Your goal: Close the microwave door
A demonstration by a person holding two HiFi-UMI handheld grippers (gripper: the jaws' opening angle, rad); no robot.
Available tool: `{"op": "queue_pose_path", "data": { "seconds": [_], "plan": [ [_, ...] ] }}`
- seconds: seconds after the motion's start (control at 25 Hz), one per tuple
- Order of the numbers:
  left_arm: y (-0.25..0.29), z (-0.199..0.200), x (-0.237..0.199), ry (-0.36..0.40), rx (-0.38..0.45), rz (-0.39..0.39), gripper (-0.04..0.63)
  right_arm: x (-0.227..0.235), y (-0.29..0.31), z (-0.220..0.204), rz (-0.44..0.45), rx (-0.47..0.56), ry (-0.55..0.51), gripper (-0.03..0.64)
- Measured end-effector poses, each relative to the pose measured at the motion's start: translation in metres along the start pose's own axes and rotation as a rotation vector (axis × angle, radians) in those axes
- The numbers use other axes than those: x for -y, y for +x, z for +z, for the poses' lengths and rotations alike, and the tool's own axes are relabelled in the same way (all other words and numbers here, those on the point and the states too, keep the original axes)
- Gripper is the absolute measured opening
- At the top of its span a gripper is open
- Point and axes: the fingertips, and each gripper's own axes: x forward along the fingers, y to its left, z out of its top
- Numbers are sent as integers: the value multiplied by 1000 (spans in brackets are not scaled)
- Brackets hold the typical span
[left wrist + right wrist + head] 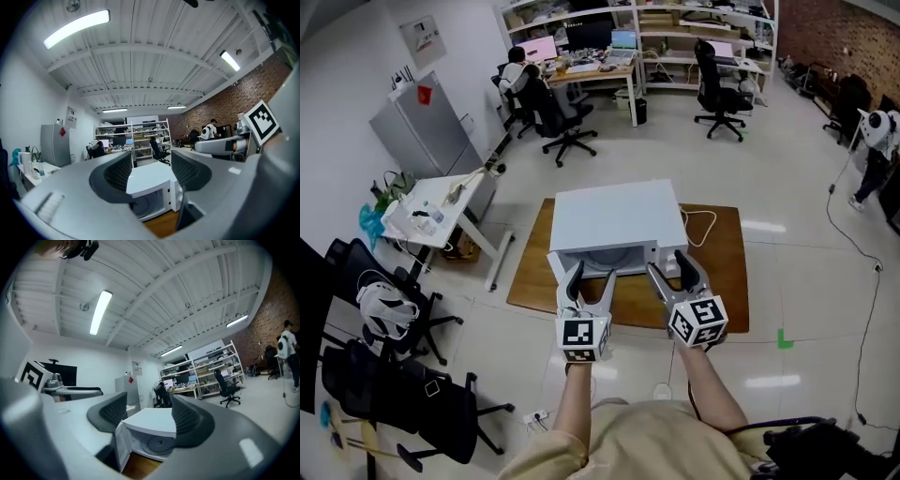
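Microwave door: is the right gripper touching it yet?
Apart. The right gripper view shows the microwave door hanging open well beyond the right gripper, whose spread jaws hold nothing.

Workshop room: white floor (787,281), brick wall (834,37) at the far right.
A brown wooden table (722,281) sits mid-floor with a white cord (701,225) looped on its far right part. Left of it stands a white table (417,220) with small items, and a grey fridge (427,136) behind that. 2 black chairs (394,319) crowd the near left. At the back, shelves (703,23) and a desk (591,70) with monitors; a person (520,75) sits there, and another black chair (720,89) stands free. A second person (874,150) stands at the right edge. A green mark (785,339) and a thin black cable (853,244) lie on the floor. Strip lamps (77,28) glow on the white ceiling.
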Motion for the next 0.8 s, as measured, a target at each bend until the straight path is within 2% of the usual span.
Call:
{"op": "queue_pose_path", "data": {
  "seconds": [0.16,0.32,0.56,0.8],
  "plan": [
    [35,-16,4,10,-74,35,269,50,24,-13,23,-42,92,285],
    [51,-32,-14,-35,-120,68,270,61,50,-27,51,-77,98,282],
    [49,-41,-60,-48,-161,92,270,36,90,-28,97,-77,83,281],
    [37,-78,-73,-93,-254,44,272,21,115,-22,132,-56,64,279]
  ]
}}
